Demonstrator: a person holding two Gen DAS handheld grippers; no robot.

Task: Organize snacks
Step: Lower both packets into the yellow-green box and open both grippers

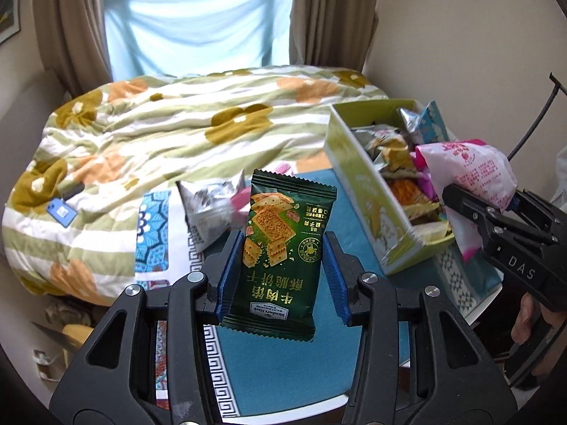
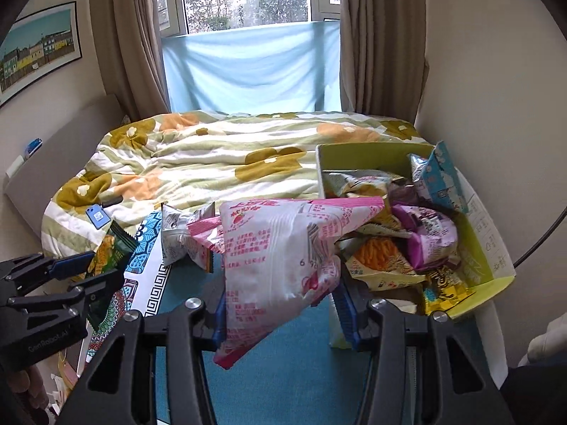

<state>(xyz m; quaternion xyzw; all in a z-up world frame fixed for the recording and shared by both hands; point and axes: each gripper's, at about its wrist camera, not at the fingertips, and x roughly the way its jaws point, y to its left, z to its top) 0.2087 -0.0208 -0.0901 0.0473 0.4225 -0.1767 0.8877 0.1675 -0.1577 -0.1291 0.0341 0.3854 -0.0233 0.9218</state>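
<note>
I see the green cracker packet (image 1: 281, 248) pinched upright in my left tool (image 1: 281, 276) above the teal counter (image 1: 283, 364), while my right tool (image 2: 280, 304) grips a pink-and-white snack bag (image 2: 280, 248) just left of the seemingly full green box (image 2: 496, 265).

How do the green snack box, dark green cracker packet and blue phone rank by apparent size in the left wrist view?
1. Green snack box
2. Dark green cracker packet, though nearness to the camera enlarges it
3. Blue phone, small and farther off on the quilt
</note>
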